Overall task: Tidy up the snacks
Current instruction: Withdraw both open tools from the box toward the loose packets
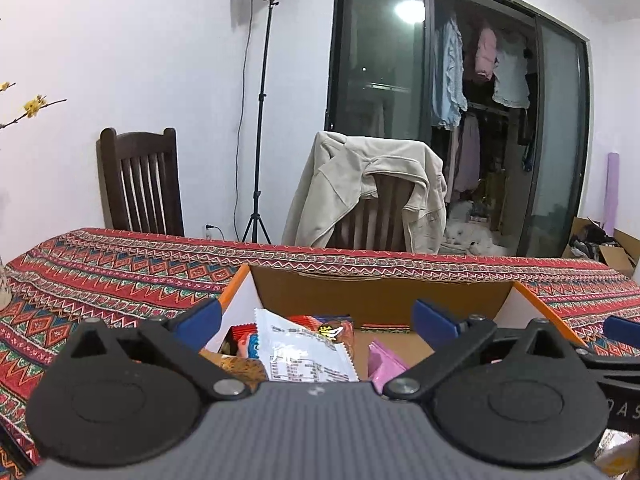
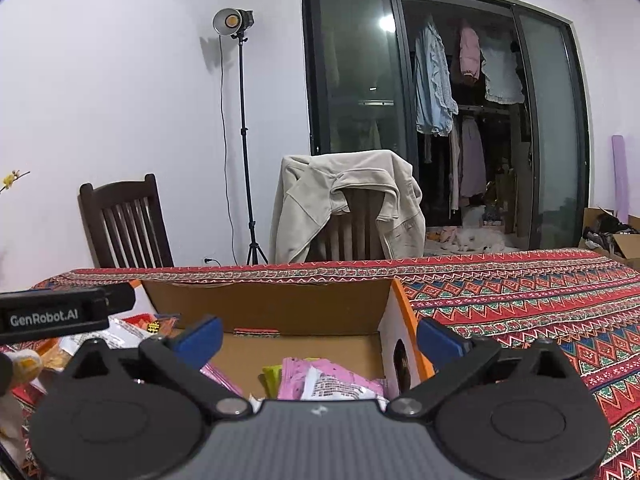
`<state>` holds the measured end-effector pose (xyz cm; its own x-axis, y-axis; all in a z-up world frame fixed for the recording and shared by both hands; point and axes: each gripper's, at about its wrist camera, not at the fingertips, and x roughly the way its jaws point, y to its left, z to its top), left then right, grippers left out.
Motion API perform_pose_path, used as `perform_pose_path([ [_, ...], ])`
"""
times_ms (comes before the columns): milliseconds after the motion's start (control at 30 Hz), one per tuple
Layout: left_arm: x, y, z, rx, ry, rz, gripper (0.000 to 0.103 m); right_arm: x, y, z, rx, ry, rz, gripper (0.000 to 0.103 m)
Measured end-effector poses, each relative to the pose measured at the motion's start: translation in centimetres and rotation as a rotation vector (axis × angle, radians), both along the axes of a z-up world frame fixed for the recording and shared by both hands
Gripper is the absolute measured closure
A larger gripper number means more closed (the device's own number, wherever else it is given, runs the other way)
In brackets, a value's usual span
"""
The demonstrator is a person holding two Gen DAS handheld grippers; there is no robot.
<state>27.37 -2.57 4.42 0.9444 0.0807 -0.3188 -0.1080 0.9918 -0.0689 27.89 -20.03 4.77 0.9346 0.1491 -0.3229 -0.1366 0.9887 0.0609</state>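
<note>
An open cardboard box (image 1: pixel 380 300) with orange-edged white sides stands on the patterned tablecloth. In the left wrist view, my left gripper (image 1: pixel 318 322) is open and empty above the box's left half, over a white snack packet (image 1: pixel 300 350), red packets (image 1: pixel 320 326) and a pink packet (image 1: pixel 386 362). In the right wrist view, my right gripper (image 2: pixel 320 338) is open and empty over the same box (image 2: pixel 280 304), above pink packets (image 2: pixel 332 380) and a yellow-green one (image 2: pixel 272 376). The right gripper's blue fingertip (image 1: pixel 622 330) shows at the left view's right edge.
The table with red patterned cloth (image 2: pixel 540 304) stretches right and left (image 1: pixel 100 280). More snack packets (image 2: pixel 132 326) lie left of the box. The left gripper's body (image 2: pixel 60 314) sits at the left. Two chairs (image 1: pixel 140 184), one with a beige jacket (image 2: pixel 348 204), stand behind.
</note>
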Motion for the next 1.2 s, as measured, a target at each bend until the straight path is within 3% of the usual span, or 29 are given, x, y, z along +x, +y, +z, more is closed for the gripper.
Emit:
perform_pose_path([
  [367,-1.3,0.7,2.0,-0.05,-0.003,0.008,0.0,-1.3,0.0,1.4,0.001,-0.023,0.008,0.0],
  [600,-4.7,1.6,3.1,-0.045,0.002,0.014,0.0,-4.2,0.5,2.4,-0.039,-0.024,0.024,0.0],
  [1200,-13.5,7.3,0.4,-0.116,0.075,0.076,0.0,-12.3,-0.8,0.6,-0.086,0.061,0.032,0.0],
])
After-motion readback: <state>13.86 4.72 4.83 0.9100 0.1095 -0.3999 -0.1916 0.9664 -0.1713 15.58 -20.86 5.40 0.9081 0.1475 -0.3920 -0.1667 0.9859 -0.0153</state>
